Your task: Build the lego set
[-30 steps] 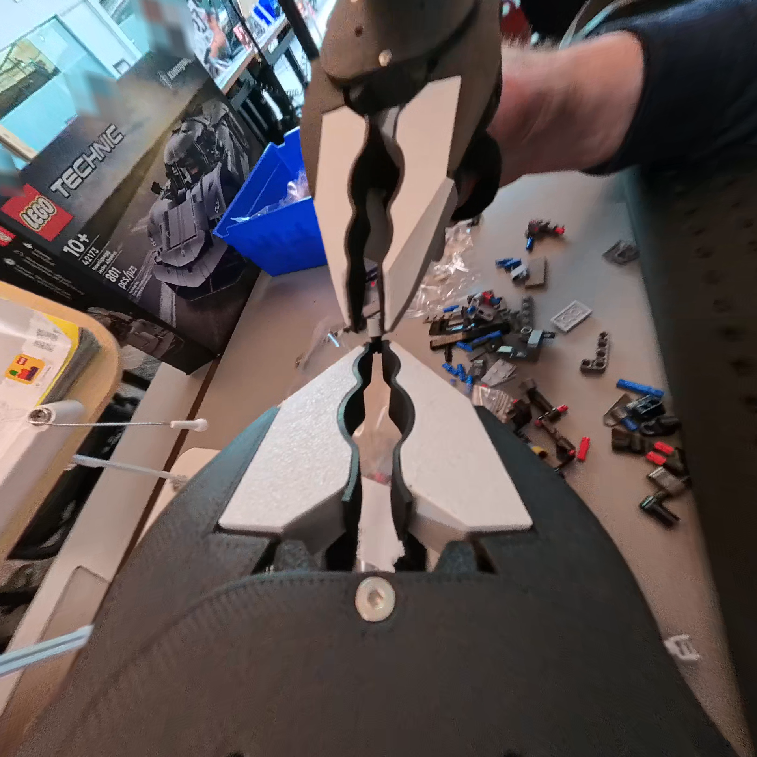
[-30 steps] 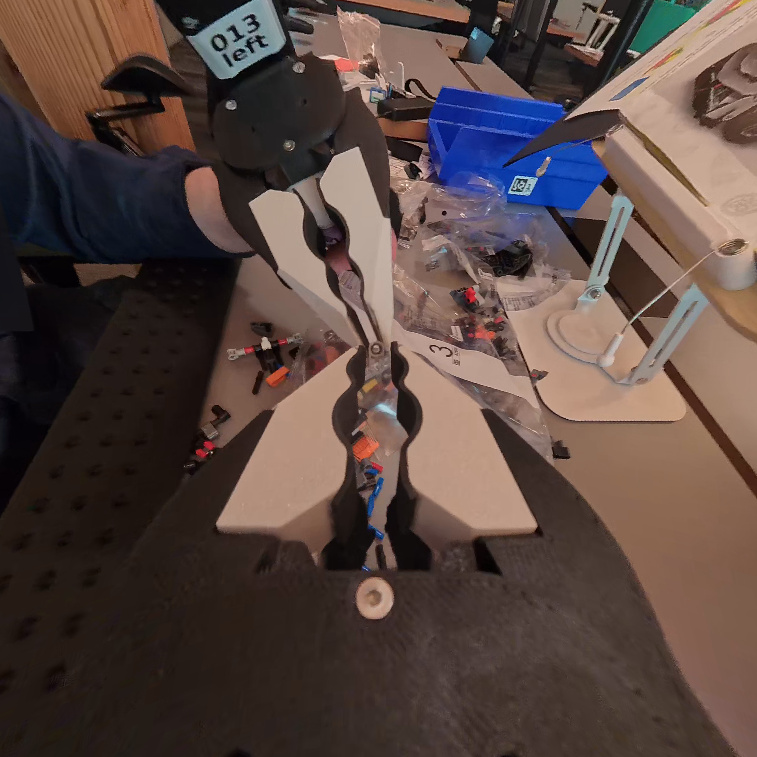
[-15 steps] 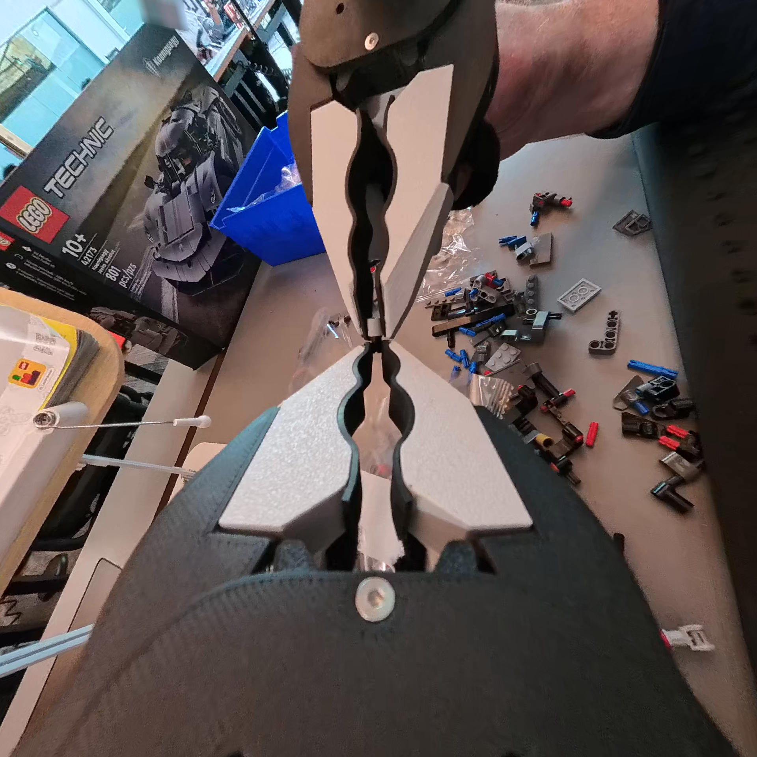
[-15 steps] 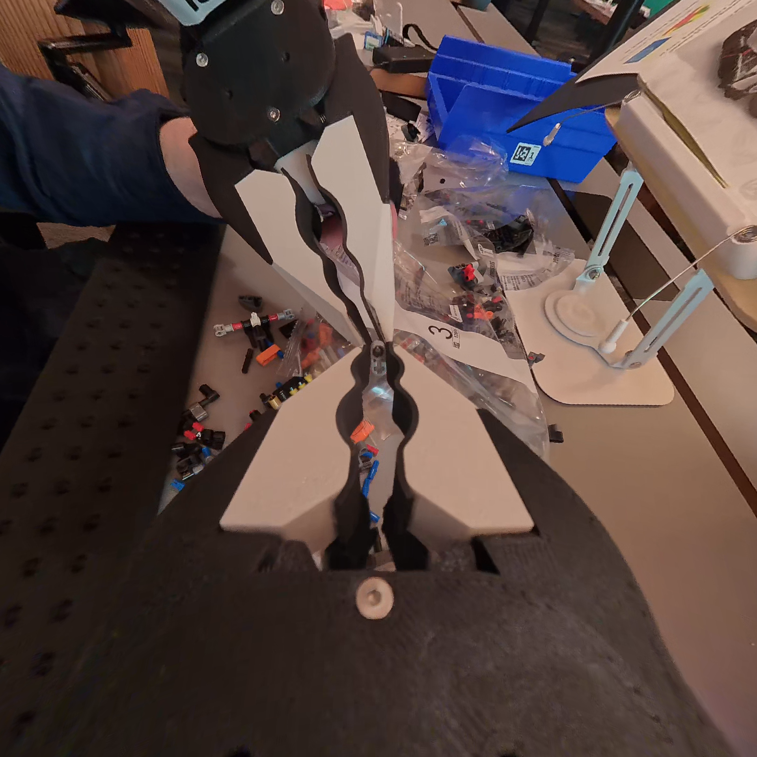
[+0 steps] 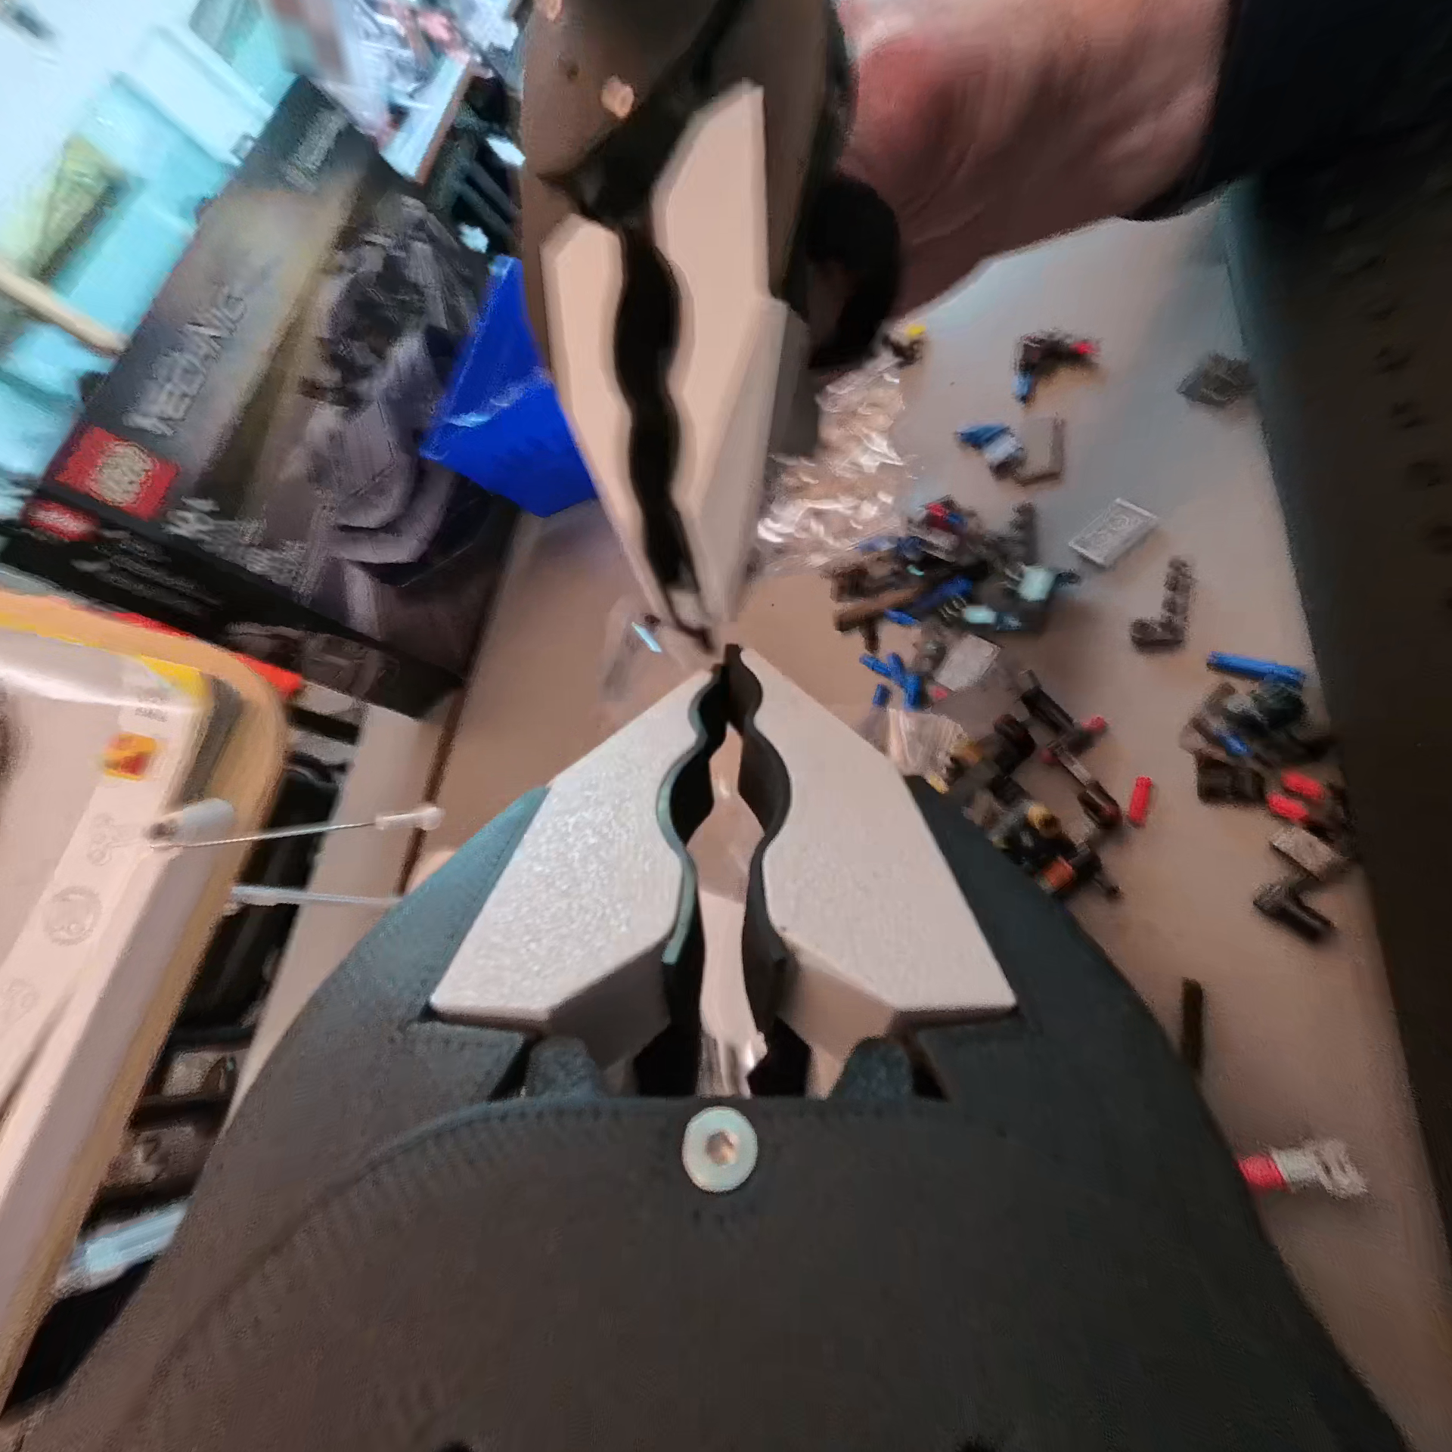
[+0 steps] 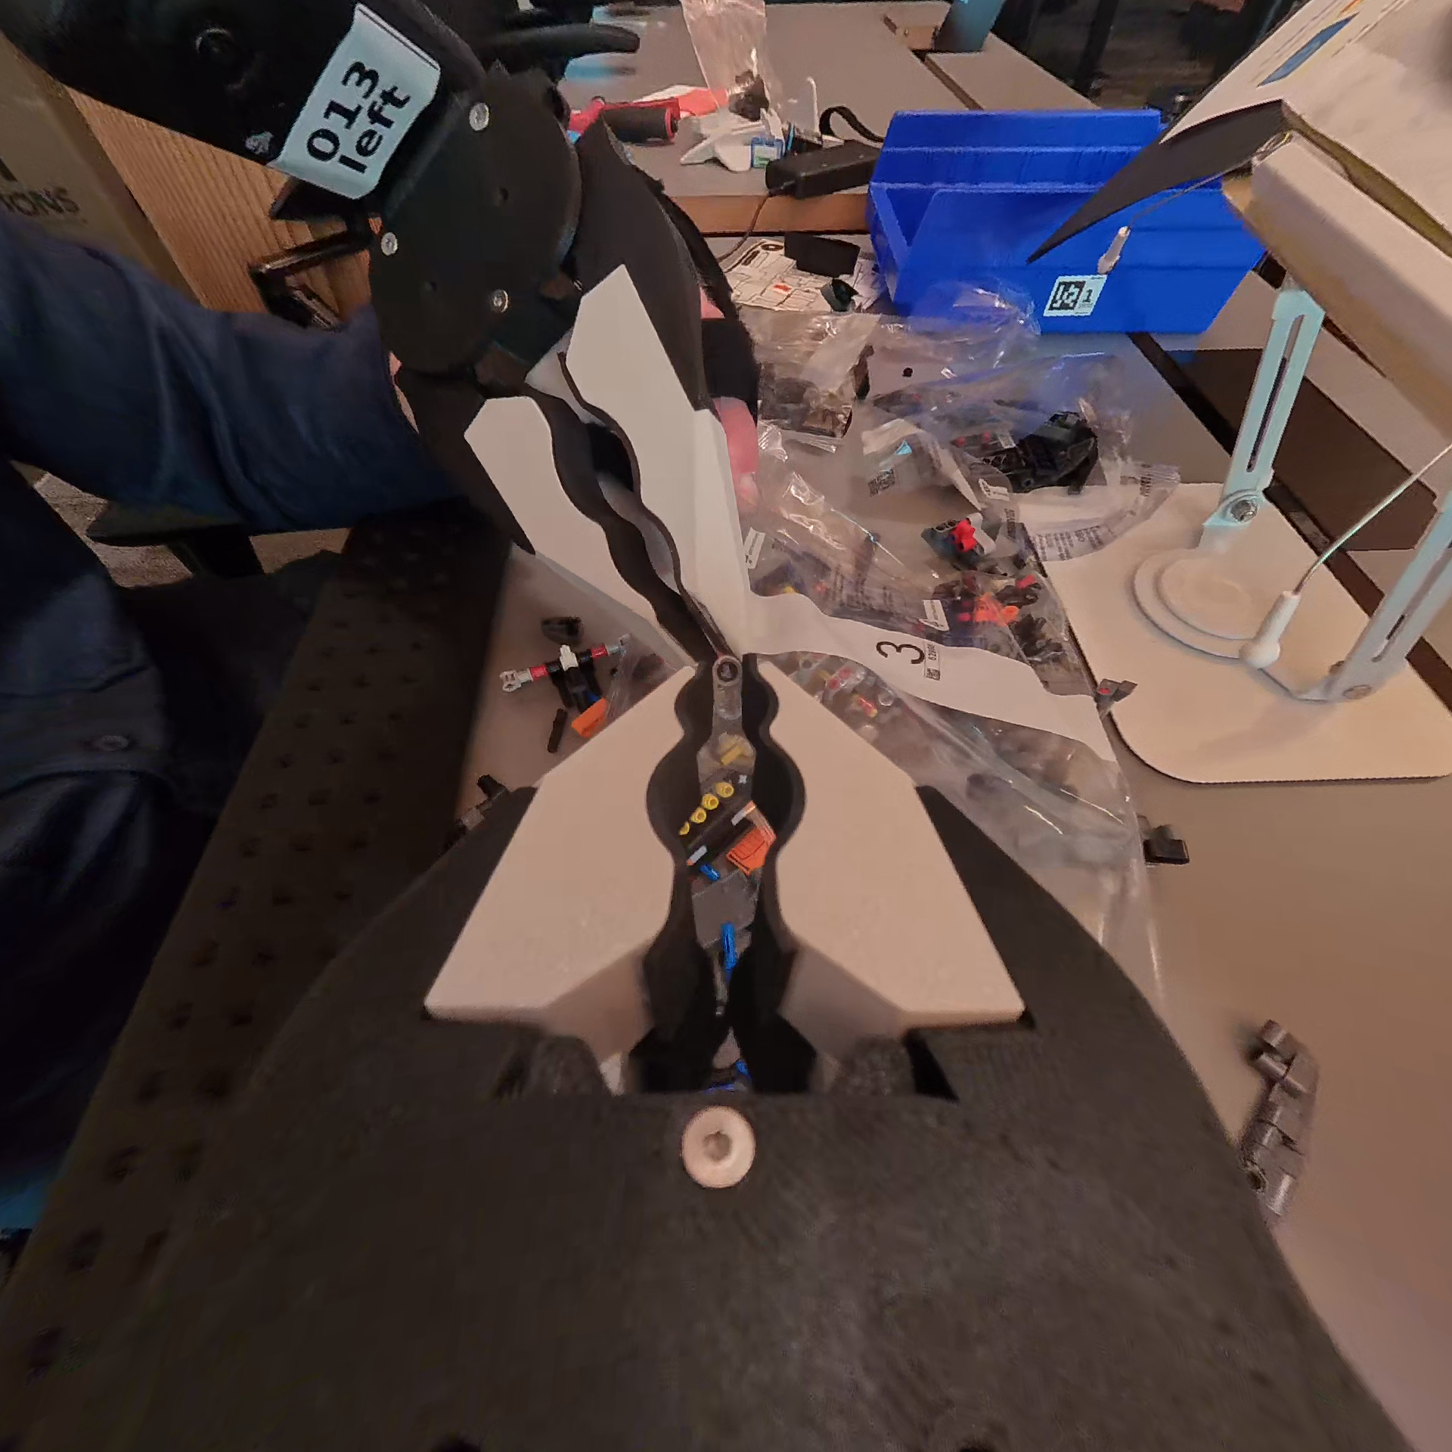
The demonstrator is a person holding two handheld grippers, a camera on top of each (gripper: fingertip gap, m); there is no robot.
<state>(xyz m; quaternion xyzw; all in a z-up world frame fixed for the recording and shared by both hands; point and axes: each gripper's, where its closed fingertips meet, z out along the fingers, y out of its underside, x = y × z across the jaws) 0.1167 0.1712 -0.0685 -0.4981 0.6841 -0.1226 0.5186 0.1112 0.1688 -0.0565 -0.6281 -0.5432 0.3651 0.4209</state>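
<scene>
Slippage threatens: right gripper (image 6: pixel 727 668) pinches a small grey lever piece (image 6: pixel 724 691) at its tips; left gripper (image 5: pixel 727 656), closed tip-to-tip opposite, could knock it loose.

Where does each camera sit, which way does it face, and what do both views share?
Left wrist view: sits on the left hand-held gripper, looking along its fingers over loose lego pieces on the table; the right hand-held gripper, a hand and a sleeve show.
Right wrist view: sits on the right hand-held gripper, which pinches a grey piece, facing bagged pieces and a stand; the left hand-held gripper and a sleeve show.
Shared: the blue bin, the table, both grippers tip to tip.
</scene>
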